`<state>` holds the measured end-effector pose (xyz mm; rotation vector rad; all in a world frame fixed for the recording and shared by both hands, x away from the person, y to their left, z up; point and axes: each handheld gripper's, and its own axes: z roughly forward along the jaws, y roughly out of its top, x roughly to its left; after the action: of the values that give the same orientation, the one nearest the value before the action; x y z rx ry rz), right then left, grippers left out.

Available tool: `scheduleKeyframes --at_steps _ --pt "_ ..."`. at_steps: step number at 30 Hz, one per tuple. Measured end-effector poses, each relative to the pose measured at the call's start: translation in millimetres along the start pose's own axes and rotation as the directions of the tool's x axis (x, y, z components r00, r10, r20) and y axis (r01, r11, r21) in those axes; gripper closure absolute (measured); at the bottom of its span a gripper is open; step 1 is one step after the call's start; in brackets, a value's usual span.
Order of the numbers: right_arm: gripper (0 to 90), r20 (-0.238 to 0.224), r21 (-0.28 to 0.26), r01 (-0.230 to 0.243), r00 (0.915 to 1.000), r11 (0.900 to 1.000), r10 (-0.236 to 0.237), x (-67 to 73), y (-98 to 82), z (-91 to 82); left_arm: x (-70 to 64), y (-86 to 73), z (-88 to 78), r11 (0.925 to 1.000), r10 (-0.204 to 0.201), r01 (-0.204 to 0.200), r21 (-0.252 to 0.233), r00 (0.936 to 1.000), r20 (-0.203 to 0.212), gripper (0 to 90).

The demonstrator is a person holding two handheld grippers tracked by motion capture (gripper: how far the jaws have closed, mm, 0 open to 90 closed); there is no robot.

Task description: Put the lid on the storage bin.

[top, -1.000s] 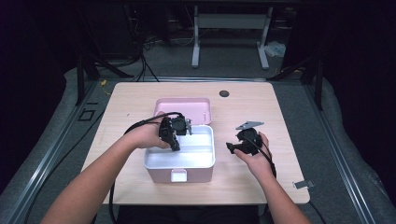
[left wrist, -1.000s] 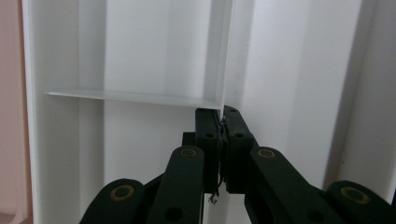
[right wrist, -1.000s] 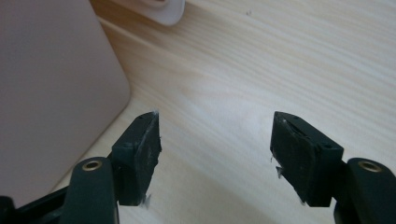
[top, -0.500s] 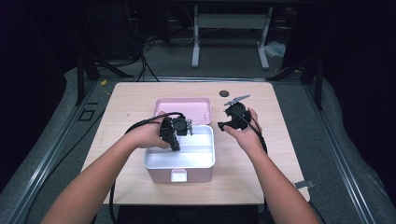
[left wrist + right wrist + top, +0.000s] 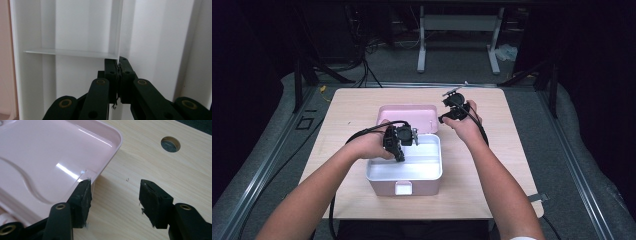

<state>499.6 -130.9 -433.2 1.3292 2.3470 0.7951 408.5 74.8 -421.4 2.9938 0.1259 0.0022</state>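
While left claw (image 5: pixel 400 146) pinches white tray wall (image 5: pixel 119 30), right claw (image 5: pixel 115 195) gapes, closing, beside pink lid (image 5: pixel 50 157)

Box interior: the left gripper (image 5: pixel 398 145) sits inside the white box (image 5: pixel 432 172); its jaws are clamped on a thin white divider (image 5: pixel 75 52), walls close on both sides
Lid edge: the pink lid (image 5: pixel 407 116) lies behind the box; the right gripper (image 5: pixel 115 195) has one jaw at its rim, nothing between the jaws, which have just been closing
Table: bare wood (image 5: pixel 507 150) right of the box; a round hole (image 5: pixel 170 144) beyond the lid
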Motion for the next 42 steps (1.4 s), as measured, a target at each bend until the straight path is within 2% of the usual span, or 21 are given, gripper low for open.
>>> scheduleKeyframes --at_steps 2,4,7,9,10,13,17,20,21,25,28,31,32,33,35,37,39,40,42 --pt "41.5 0.007 0.006 -0.013 0.9999 1.000 0.013 0.4 4.6 4.9 -0.2 0.1 0.0 1.0000 -0.003 0.003 0.002 1.0000 0.000 87.3" --pt "41.6 -0.004 -0.001 -0.042 0.9991 0.999 0.042 -0.4 8.9 9.7 -0.5 0.2 -0.2 1.0000 -0.001 0.001 0.003 1.0000 -0.003 87.3" --pt "43.5 -0.023 0.025 -0.087 0.9959 0.996 0.087 -2.0 15.8 18.2 -0.7 0.5 -0.1 1.0000 0.001 -0.001 0.003 1.0000 -0.004 87.4" --pt "45.9 -0.042 0.043 -0.138 0.9893 0.990 0.140 -5.9 19.2 24.8 -0.7 0.4 -0.1 1.0000 0.002 -0.002 0.004 1.0000 -0.002 87.4" --pt "47.1 -0.035 0.042 -0.163 0.9858 0.986 0.164 -7.4 20.5 28.2 -0.6 0.4 -0.1 1.0000 0.002 -0.002 0.004 1.0000 -0.002 87.4" --pt "51.4 -0.048 0.058 -0.205 0.9770 0.977 0.208 -11.7 23.8 36.9 -0.6 0.2 -0.6 1.0000 0.007 -0.007 0.006 1.0000 -0.004 87.5" --pt "57.7 -0.047 0.065 -0.212 0.9755 0.975 0.215 -10.9 28.2 47.3 -1.0 -0.2 -0.3 0.9999 0.011 -0.011 -0.001 0.9999 -0.007 87.5" --pt "59.4 -0.056 0.098 -0.220 0.9725 0.971 0.226 -9.9 30.7 54.8 -1.0 -0.2 -0.4 0.9999 0.012 -0.012 0.000 0.9999 -0.008 87.5" --pt "60.4 -0.048 0.092 -0.224 0.9722 0.970 0.229 -8.9 31.0 57.7 -1.0 -0.2 -0.4 0.9999 0.013 -0.013 0.000 0.9999 -0.008 87.5" --pt "64.3 -0.063 0.084 -0.248 0.9652 0.965 0.254 -6.7 32.2 64.1 -1.2 -0.3 -0.3 0.9999 0.014 -0.014 -0.001 0.9999 -0.009 87.5" --pt "67.6 -0.075 0.099 -0.254 0.9623 0.962 0.262 -5.9 33.5 63.5 -1.3 -0.2 -0.4 0.9999 0.015 -0.015 0.001 0.9998 -0.010 87.6" --pt "71.4 -0.053 0.090 -0.260 0.9629 0.962 0.265 -4.1 33.7 63.6 -1.3 -0.3 -0.2 0.9999 0.014 -0.014 -0.003 0.9999 -0.009 87.6" --pt "74.5 -0.053 0.102 -0.258 0.9630 0.961 0.264 -4.5 33.9 61.9 -1.2 -0.3 -0.3 0.9999 0.015 -0.015 -0.001 0.9998 -0.010 87.6" --pt "75.9 -0.038 0.087 -0.263 0.9630 0.961 0.267 -4.4 33.4 61.7 -0.9 -0.2 -0.3 0.9999 0.015 -0.015 -0.001 0.9999 -0.008 87.6" --pt "76.8 -0.038 0.083 -0.277 0.9589 0.957 0.281 -5.1 33.3 60.0 -0.8 0.0 -0.4 0.9999 0.015 -0.015 0.001 0.9999 -0.007 87.6" --pt "77.7 -0.038 0.077 -0.277 0.9590 0.958 0.281 -4.7 33.8 58.3 -0.7 0.1 -0.2 0.9999 0.015 -0.015 0.002 0.9999 -0.007 87.5" --pt "78.4 -0.049 0.095 -0.286 0.9554 0.954 0.291 -5.0 34.7 55.3 -0.9 0.3 -0.3 0.9999 0.015 -0.015 0.003 0.9999 -0.008 87.6" --pt "78.7 -0.030 0.080 -0.297 0.9533 0.951 0.300 -3.9 34.6 56.0 -0.9 0.3 -0.3 0.9999 0.015 -0.015 0.003 0.9998 -0.008 87.6" --pt "78.9 -0.040 0.086 -0.297 0.9526 0.951 0.301 -4.7 34.6 54.9 -0.9 0.3 -0.3 0.9999 0.015 -0.015 0.003 0.9999 -0.008 87.6"
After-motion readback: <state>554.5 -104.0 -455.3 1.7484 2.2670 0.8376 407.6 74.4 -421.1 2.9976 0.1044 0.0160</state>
